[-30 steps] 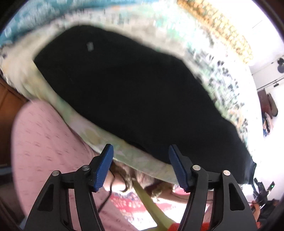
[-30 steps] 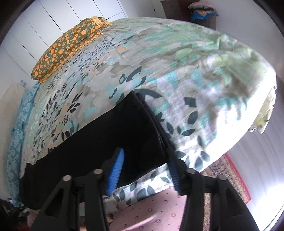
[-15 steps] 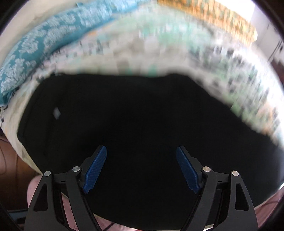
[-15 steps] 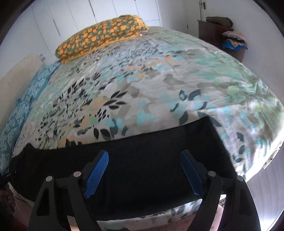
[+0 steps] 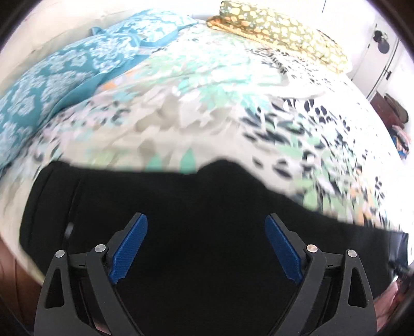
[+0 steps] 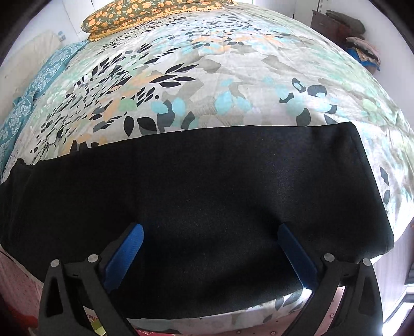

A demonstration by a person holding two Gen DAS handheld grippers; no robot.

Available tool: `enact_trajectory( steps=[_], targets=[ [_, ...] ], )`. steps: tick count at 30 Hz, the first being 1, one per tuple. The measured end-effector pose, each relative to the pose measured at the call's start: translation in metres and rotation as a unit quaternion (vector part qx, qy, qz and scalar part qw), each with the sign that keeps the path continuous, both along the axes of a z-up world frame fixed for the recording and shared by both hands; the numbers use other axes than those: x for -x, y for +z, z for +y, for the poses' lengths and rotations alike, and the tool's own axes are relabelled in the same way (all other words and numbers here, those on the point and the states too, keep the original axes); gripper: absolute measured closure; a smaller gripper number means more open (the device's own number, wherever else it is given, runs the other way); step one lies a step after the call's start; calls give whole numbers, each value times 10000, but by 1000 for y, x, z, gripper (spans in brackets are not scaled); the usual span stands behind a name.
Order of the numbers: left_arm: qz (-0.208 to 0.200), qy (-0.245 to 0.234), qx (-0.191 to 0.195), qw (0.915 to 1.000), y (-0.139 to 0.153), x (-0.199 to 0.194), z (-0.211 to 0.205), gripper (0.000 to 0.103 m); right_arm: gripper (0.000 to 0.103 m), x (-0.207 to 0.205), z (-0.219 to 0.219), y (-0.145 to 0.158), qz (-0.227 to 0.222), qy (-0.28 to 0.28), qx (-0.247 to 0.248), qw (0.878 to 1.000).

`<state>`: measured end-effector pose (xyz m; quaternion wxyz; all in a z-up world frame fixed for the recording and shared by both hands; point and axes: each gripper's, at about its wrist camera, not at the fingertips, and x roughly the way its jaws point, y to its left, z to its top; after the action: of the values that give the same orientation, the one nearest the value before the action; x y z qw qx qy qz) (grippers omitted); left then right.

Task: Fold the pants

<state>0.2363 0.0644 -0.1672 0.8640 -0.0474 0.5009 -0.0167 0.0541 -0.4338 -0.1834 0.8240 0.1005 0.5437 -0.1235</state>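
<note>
Right wrist view: a wide bed with a leaf-patterned cover fills the picture, and black pants lie flat along its near edge. Their long axis runs side to side, parallel to that edge. One squared end sits near the bed's near right corner; the other end runs out of the picture on the left. An orange-flowered pillow lies at the far edge, and teal pillows along the left edge.

Left wrist view, somewhat blurred: the same pants cross the picture just below the camera, with what looks like the waistband end toward the bed's near left side.

Right gripper points steeply down over the pants' right-hand part. Its blue pads stand wide apart, the jaws opening, with only flat cloth beneath and nothing gripped.

Left gripper points down over the left-hand part, likewise spread wide and opening, holding nothing.

Judging by this, each hand is nearest its own end of the pants, so the next fold likely brings one end across to the other along that long axis.
</note>
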Motion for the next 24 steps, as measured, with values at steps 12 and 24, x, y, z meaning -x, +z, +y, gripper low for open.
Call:
enact_trajectory(
  steps=[12,24],
  targets=[
    [534,436,-678,9953,-63,-34,18,4,0,-1,0,-1,0,-9,-29,10000],
    [490,227,-103,9985,-38,56,26,4,0,-4,0,-1,27,-13,8,10000]
  ],
)
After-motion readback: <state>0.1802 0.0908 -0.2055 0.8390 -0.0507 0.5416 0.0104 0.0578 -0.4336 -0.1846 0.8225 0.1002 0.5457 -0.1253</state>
